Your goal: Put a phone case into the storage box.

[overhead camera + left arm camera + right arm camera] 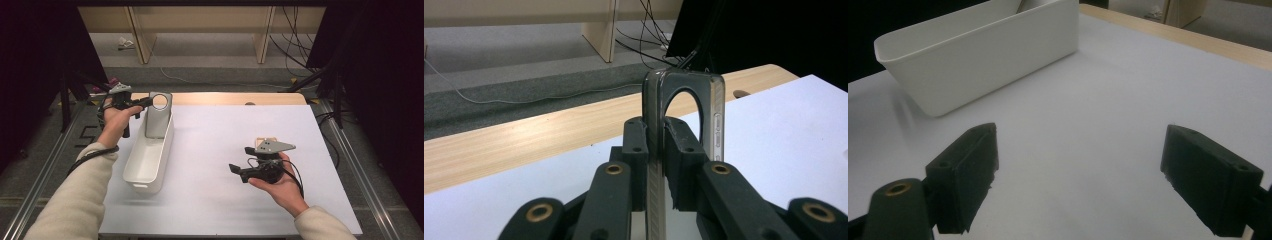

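Jaws hover over a white tabletop (215, 200) edged by grey floor (210, 55).

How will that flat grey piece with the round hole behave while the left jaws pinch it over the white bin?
The grey plate looks thin and rigid, so it probably won't flop. Its glossy edge may slip or pivot in the left gripper, which is pinching one narrow side. Released, it would likely tip against the white bin.

white table top (235, 150) carries a white bin (149, 159).

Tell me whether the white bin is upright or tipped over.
Upright: the white bin sits on its base, its open top facing up.
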`<state>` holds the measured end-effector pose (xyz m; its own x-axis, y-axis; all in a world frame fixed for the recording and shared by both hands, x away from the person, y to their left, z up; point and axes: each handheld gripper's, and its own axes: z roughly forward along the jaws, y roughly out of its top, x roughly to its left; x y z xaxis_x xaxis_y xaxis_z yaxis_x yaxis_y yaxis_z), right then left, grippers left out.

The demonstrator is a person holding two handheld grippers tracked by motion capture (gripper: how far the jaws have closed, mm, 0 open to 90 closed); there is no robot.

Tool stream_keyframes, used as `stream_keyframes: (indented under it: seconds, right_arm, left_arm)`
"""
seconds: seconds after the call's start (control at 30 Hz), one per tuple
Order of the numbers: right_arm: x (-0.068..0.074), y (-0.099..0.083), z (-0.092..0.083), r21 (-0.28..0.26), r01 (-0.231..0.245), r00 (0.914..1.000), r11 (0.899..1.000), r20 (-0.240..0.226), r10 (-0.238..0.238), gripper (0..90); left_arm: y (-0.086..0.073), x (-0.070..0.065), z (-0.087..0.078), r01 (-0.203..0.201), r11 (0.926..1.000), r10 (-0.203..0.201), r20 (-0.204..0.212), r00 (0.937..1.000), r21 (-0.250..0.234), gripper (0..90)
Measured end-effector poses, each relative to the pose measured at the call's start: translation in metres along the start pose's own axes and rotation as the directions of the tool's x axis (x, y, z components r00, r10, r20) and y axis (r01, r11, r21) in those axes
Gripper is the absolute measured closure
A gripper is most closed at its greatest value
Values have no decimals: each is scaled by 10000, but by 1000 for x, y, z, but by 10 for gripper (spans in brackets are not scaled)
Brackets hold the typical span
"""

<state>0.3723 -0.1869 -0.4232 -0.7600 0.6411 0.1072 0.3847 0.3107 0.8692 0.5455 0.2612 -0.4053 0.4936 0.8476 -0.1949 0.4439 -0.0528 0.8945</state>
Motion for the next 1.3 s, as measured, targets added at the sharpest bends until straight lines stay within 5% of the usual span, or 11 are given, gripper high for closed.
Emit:
stream_keyframes:
  seconds: [0.87,1.17,1.3]
  right_arm:
    - [0,0,0,21,-20,10000,10000,-35,20,162]
    - [-1,0,0,22,-32,10000,10000,20,32,162]
    - [-2,0,-1,36,-30,10000,10000,83,30,162]
  left_arm:
    - [0,0,5,-397,9966,470,-1022,9937,716,761]
    - [3,-4,5,-70,9974,151,-1145,9933,716,540]
    - [6,-9,2,38,9971,57,-1243,9922,758,249]
